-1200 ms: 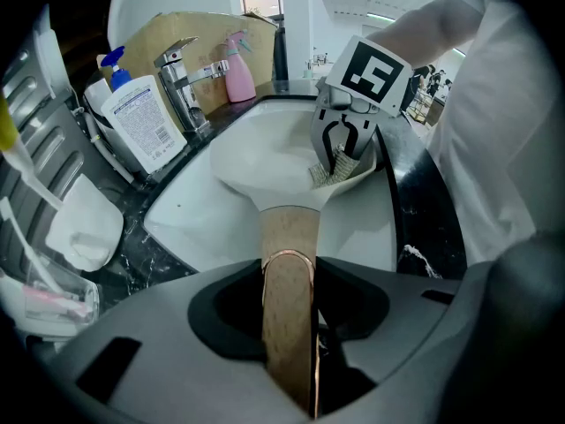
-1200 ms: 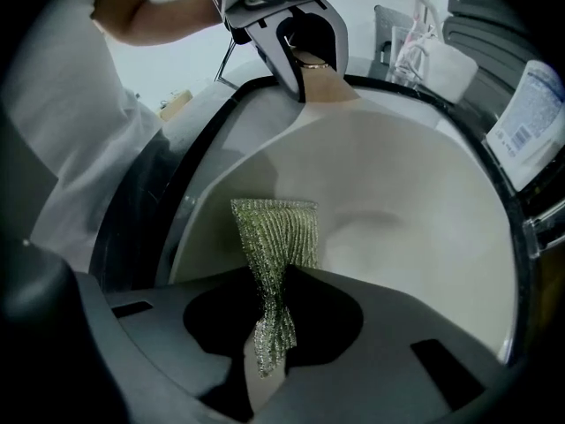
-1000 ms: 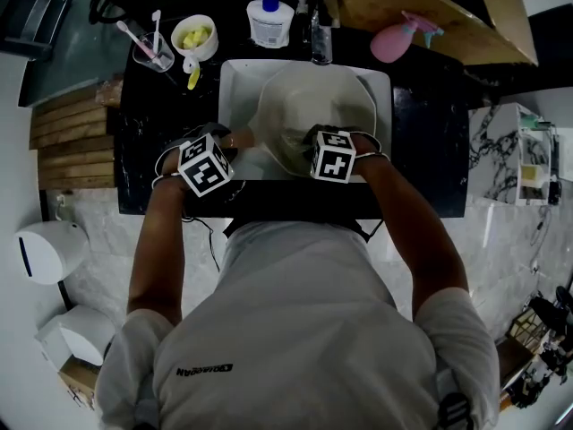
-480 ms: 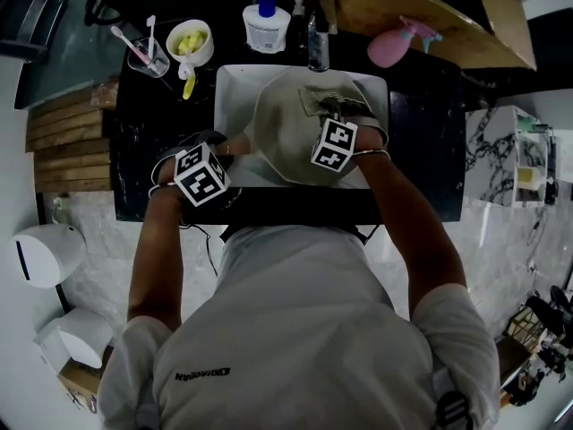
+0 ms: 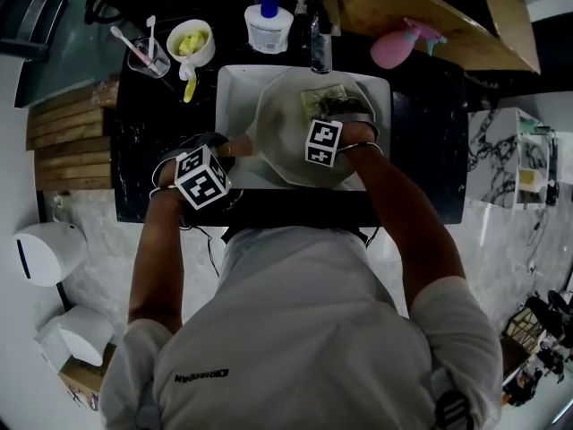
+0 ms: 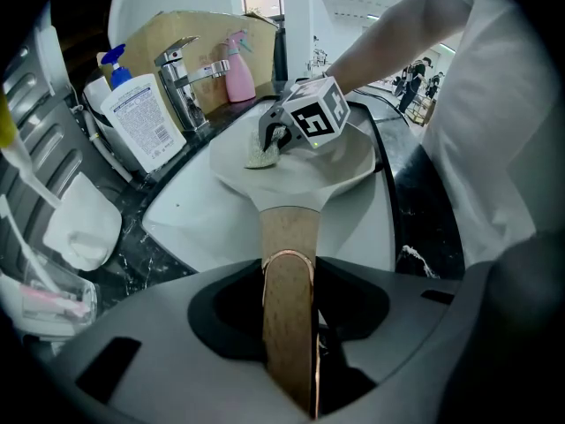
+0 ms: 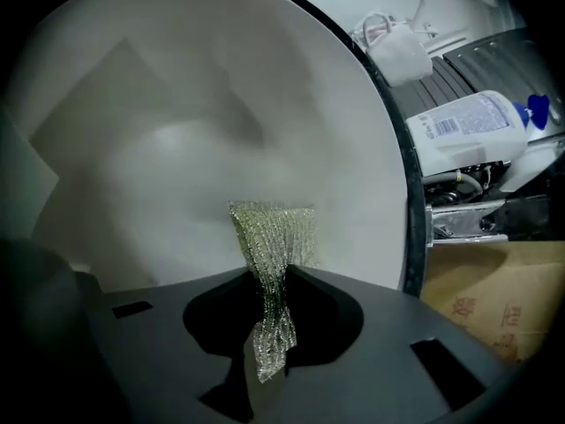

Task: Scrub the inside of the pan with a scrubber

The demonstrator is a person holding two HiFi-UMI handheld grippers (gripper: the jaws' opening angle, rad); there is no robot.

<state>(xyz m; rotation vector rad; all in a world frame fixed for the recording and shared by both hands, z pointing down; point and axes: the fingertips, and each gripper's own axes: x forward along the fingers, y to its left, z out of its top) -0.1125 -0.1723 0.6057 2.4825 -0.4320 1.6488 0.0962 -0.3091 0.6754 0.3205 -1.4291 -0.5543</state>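
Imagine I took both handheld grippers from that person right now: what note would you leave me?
Left gripper: shut on the wooden handle of the pan, steadying it.
Right gripper: shut on the mesh scrubber, whose free end meets the pan's white inside.
The pan sits in the sink, below the tap.
Done: both grips made, scrubber in the pan. No soiling shows, so progress cannot be judged.
Left: scrub the whole inside.

I can make out no wording for certain. The bottle (image 7: pixel 463 131) has a label of fine print, too small for me. The box (image 7: pixel 481 316) shows reddish characters, cut off. The shirt (image 5: pixel 295 330) bears one blurred word.
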